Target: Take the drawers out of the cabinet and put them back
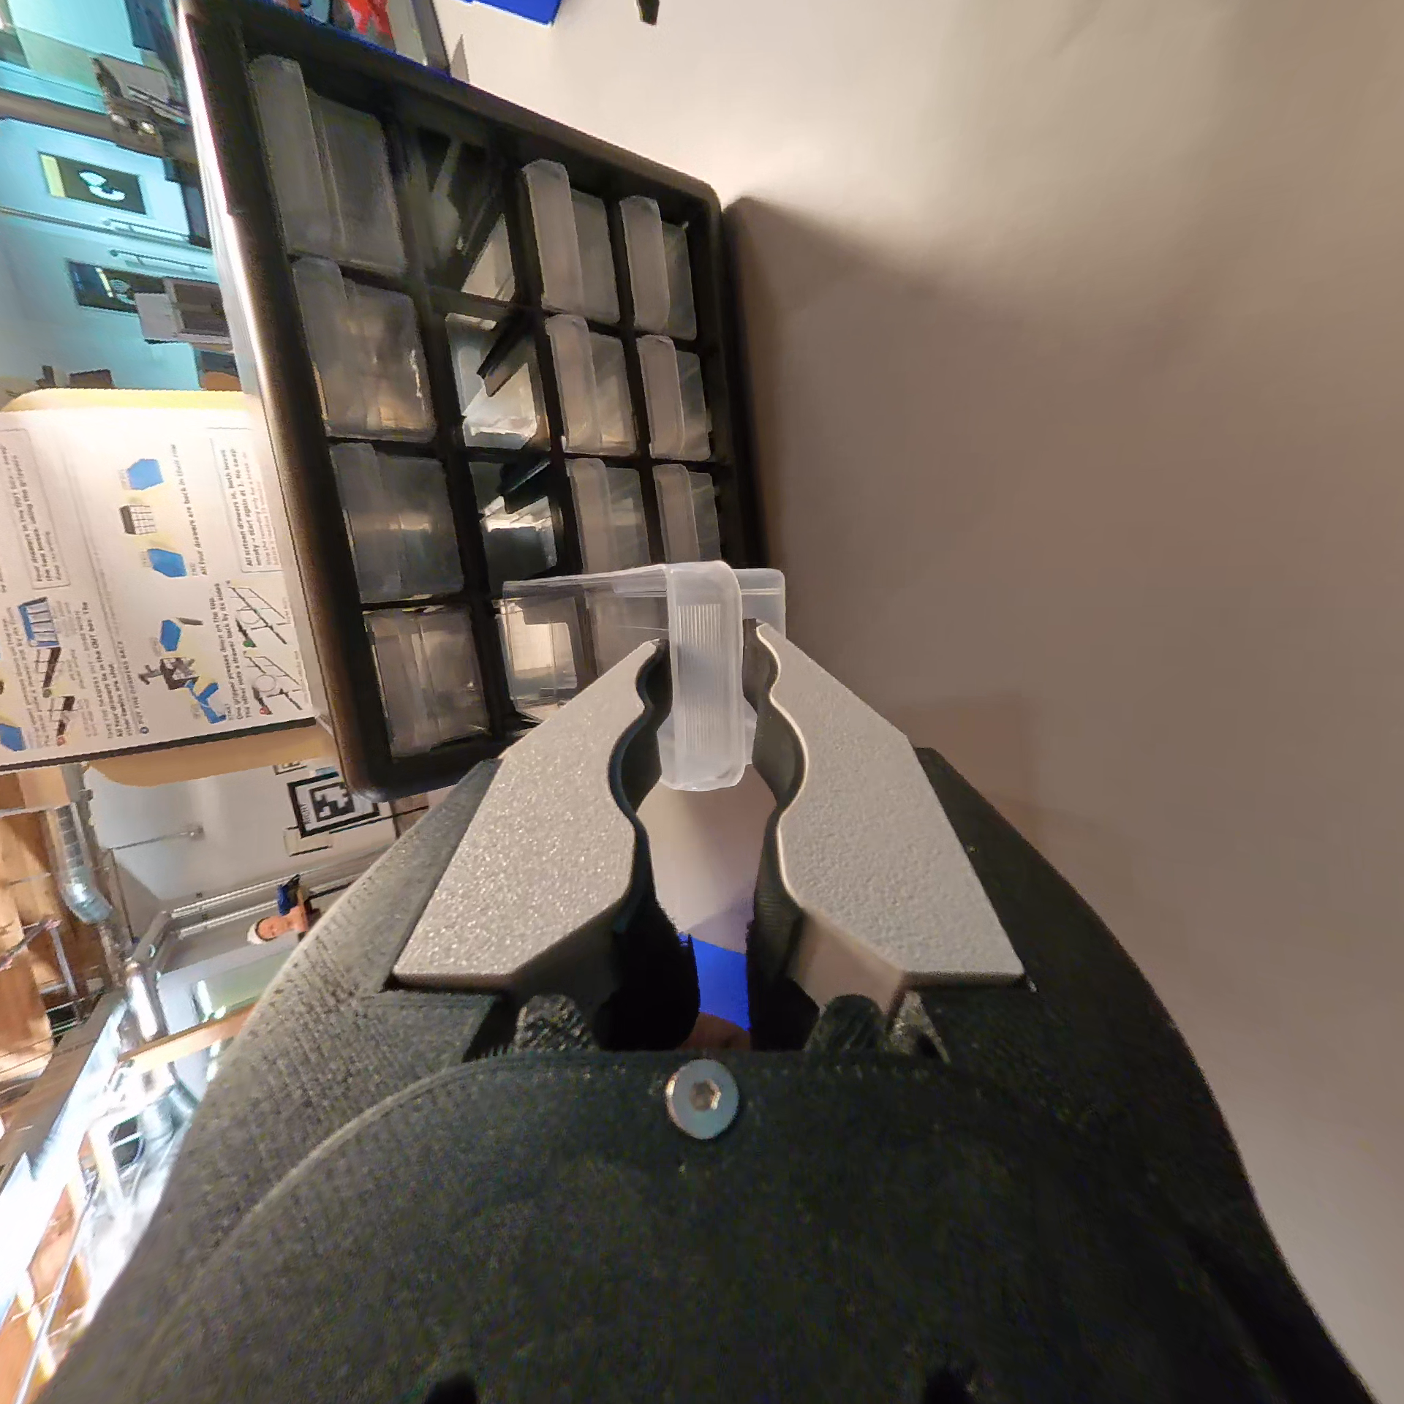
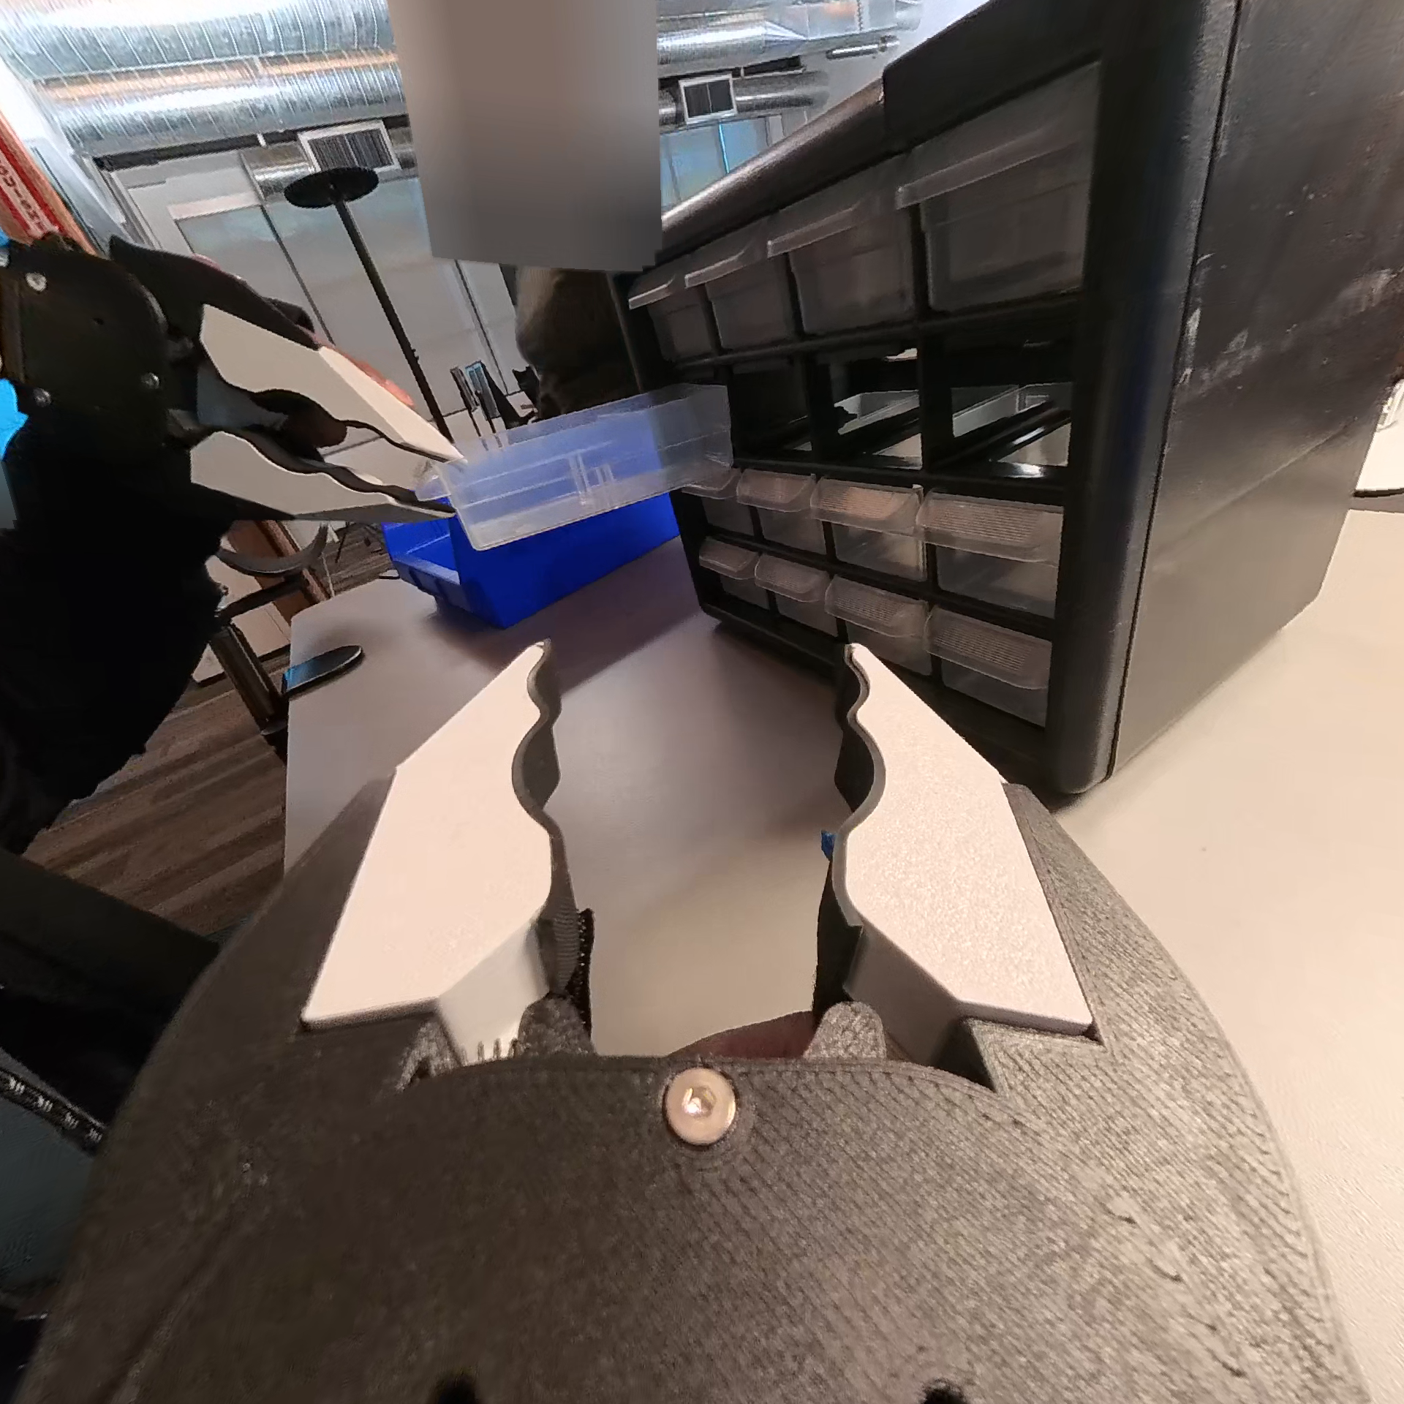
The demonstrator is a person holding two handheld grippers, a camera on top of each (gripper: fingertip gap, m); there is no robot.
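1. While the left hand-held gripper [image 1: 703, 684] pinched the ribbed pull tab of a clear plastic drawer [image 2: 577, 471], its far end sat at the mouth of an empty slot in the black plastic drawer cabinet [image 2: 1253, 380], probably so the slot's edges could guide it.
2. The drawer tilted, handle end lower and nearer, far end at the cabinet's left column.
3. The right hand-held gripper [image 2: 695, 668] hovered wide apart and held nothing, low over the grey tabletop [image 2: 684, 798], seemingly kept free.
4. A blue plastic bin [image 2: 532, 562] stood left, presumably for removed drawers.
5. Several second-row slots gaped empty.
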